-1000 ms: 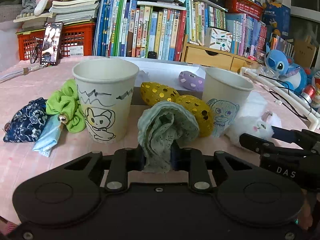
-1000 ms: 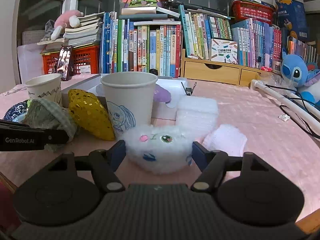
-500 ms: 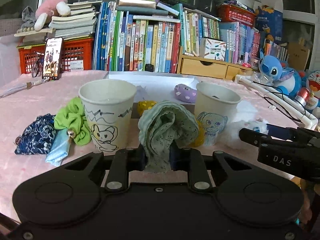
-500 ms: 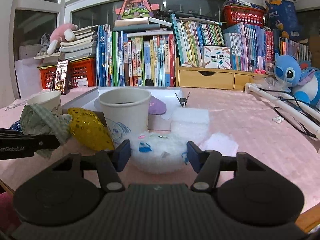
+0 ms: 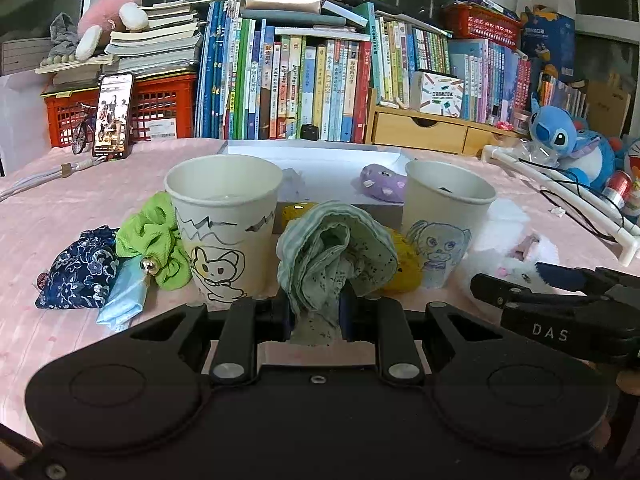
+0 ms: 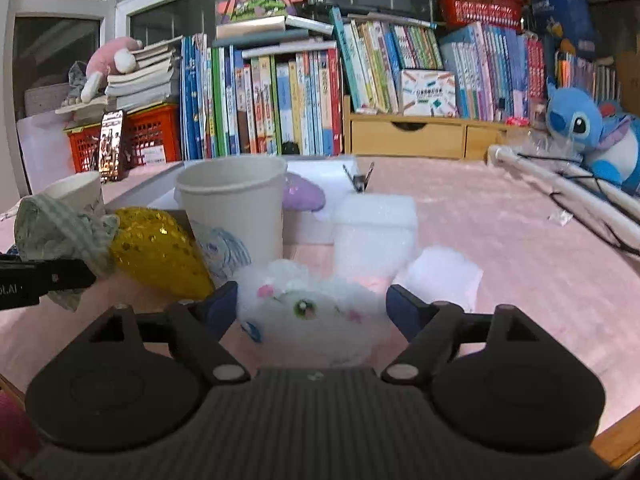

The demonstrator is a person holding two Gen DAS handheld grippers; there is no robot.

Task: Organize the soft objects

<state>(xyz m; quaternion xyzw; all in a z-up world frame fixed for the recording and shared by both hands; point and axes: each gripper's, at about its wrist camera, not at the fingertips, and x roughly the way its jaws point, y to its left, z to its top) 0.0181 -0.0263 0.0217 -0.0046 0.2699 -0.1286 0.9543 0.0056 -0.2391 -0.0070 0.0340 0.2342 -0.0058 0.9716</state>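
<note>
My left gripper [image 5: 314, 316] is shut on a pale green speckled cloth scrunchie [image 5: 332, 256], held just above the pink tabletop between two paper cups. One cup has a cat drawing [image 5: 224, 232], the other a girl drawing [image 5: 444, 220]. My right gripper [image 6: 312, 308] is opening. A white fluffy plush face [image 6: 312, 320] lies on the table between its blue pads, which stand just off its sides. That plush sits in front of the girl cup [image 6: 236, 208], and a yellow sequined toy [image 6: 160, 252] lies to the cup's left.
A green scrunchie [image 5: 154, 240], a blue floral pouch [image 5: 80, 272] and a light blue cloth [image 5: 124, 296] lie left of the cat cup. A purple plush [image 5: 382, 184] rests in a white tray [image 5: 320, 156]. White foam blocks [image 6: 374, 232] and a white tube with cables [image 6: 560, 192] lie to the right.
The right jaws squeezed the white plush half a second ago and have since spread wide, and the plush has puffed back out. The left gripper still holds the green cloth.
</note>
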